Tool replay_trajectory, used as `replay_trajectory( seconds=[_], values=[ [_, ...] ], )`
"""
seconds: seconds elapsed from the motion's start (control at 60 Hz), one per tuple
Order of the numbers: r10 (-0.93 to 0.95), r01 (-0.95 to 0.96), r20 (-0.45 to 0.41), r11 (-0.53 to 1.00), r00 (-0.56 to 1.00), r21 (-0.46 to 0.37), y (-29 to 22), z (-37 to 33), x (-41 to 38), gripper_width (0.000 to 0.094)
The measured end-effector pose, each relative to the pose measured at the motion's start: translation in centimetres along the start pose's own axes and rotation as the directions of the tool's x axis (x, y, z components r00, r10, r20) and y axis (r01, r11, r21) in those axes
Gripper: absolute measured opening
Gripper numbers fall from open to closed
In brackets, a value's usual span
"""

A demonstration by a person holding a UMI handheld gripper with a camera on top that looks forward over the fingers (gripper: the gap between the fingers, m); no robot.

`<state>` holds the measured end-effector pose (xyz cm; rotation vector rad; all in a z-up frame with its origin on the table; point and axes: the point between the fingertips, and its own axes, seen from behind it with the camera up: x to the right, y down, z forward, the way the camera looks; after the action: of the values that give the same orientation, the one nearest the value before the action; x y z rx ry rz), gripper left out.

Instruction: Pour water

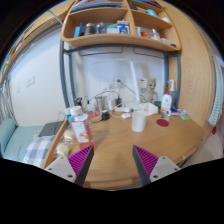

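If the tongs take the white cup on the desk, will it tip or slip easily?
The white cup stands upright, apart from the clutter, beyond the open tongs. It looks taller than wide, so a high push may tip it. Its smooth wall may slip. Whether it holds water cannot be seen.

The fingers (pixel 112 163) stand apart with nothing between them, low over the wooden worktop (pixel 115 142). Beyond them stands a white cup (pixel 138 121); left of the cup, what looks like a carton (pixel 80 128); above it, shelves (pixel 120 35).
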<state>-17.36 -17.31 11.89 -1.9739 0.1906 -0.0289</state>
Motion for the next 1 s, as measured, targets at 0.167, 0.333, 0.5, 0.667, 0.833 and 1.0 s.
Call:
replay_trajectory(
  seconds=[0.167,0.333,0.5,0.667,0.833,1.0],
  values=[
    [-0.06,0.056,0.126,0.998,0.99,0.03,1.8,4.4,-6.5,0.0802],
    [-0.089,0.076,0.193,0.994,0.977,0.074,1.3,8.9,-11.2,0.0814],
    [-0.114,0.093,0.206,0.99,0.972,0.109,0.1,12.8,-12.4,0.0803],
    [-0.117,0.089,0.175,0.983,0.978,0.16,-0.8,15.2,-11.9,0.0745],
    [-0.116,0.083,0.162,0.976,0.98,0.2,-1.2,16.0,-12.1,0.0552],
    [-0.134,0.08,0.233,0.971,0.963,0.226,-1.1,15.3,-13.0,0.0475]
  ],
)
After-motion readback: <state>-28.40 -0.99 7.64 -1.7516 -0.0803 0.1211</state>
